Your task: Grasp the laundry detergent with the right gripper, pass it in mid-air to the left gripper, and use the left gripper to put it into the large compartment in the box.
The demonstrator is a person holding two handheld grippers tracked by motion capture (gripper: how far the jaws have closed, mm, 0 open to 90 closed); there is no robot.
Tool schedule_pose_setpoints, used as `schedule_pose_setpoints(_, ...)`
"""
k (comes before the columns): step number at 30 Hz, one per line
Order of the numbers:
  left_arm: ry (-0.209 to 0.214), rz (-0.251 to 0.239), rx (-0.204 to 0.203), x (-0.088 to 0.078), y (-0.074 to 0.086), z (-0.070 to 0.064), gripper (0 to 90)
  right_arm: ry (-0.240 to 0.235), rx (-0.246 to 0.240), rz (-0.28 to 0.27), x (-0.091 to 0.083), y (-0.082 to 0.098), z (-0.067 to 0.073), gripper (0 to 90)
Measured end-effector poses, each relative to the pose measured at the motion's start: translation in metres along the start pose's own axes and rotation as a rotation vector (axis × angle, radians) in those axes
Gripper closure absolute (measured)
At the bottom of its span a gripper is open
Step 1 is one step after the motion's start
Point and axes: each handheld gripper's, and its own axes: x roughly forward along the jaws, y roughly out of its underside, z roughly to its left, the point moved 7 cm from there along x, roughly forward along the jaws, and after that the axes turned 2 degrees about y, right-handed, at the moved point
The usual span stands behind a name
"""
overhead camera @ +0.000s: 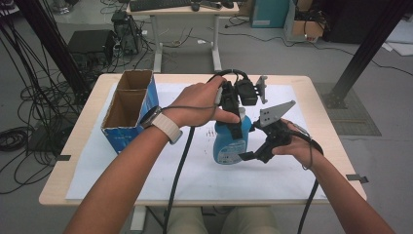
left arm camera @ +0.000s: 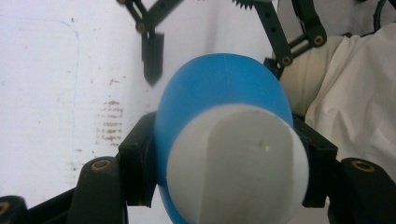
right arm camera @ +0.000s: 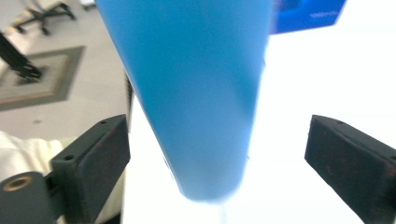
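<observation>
On the tabletop [overhead camera: 311, 85] a paper sheet [overhead camera: 146, 175] lies under the bottle [overhead camera: 229, 144], which stands near the middle. My open-topped box [overhead camera: 127, 109] sits to its left, near the far left corner, well apart.

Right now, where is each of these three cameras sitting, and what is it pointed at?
High view: above the person's side, looking forward and down on the table; both forearms, the left gripper and right gripper meet at the blue bottle.
Left gripper view: rides the left gripper, looking onto the bottle's white cap, its black jaws clamped either side.
Right gripper view: rides the right gripper, facing the bottle's blue body between open jaws.
All three share the bottle.
</observation>
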Motion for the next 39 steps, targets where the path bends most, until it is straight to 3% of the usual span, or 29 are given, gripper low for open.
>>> schedule_pose_setpoints(1, 0.003, 0.002, -0.007, -0.001, 0.001, 0.0, 37.6, 0.026, -0.013, 0.013, -0.002, 0.003, -0.004, 6.3)
schedule_pose_setpoints(2, 0.011, -0.001, -0.051, -0.002, 0.002, -0.001, 37.6, 0.032, -0.009, 0.016, -0.004, 0.004, -0.005, 6.0)
schedule_pose_setpoints(8, -0.02, -0.013, -0.082, -0.008, 0.006, 0.004, 37.6, 0.059, 0.0, 0.032, -0.022, 0.008, -0.013, 5.9)
schedule_pose_setpoints(19, -0.075, -0.028, -0.235, -0.024, 0.017, 0.02, 37.6, 0.125, 0.014, 0.077, -0.051, 0.019, -0.026, 6.3)
schedule_pose_setpoints(25, -0.104, -0.034, -0.294, -0.036, 0.02, 0.026, 37.6, 0.167, 0.016, 0.163, -0.061, 0.035, -0.033, 6.8)
schedule_pose_setpoints(29, -0.134, -0.043, -0.323, -0.046, 0.024, 0.034, 37.6, 0.18, 0.033, 0.172, -0.07, 0.041, -0.036, 6.8)
schedule_pose_setpoints(31, -0.143, -0.044, -0.338, -0.049, 0.026, 0.036, 37.6, 0.18, -0.003, 0.186, -0.076, 0.044, -0.04, 6.9)
schedule_pose_setpoints(39, -0.179, -0.035, -0.409, -0.069, 0.035, 0.044, 37.6, 0.204, 0.007, 0.191, -0.087, 0.044, -0.043, 6.8)
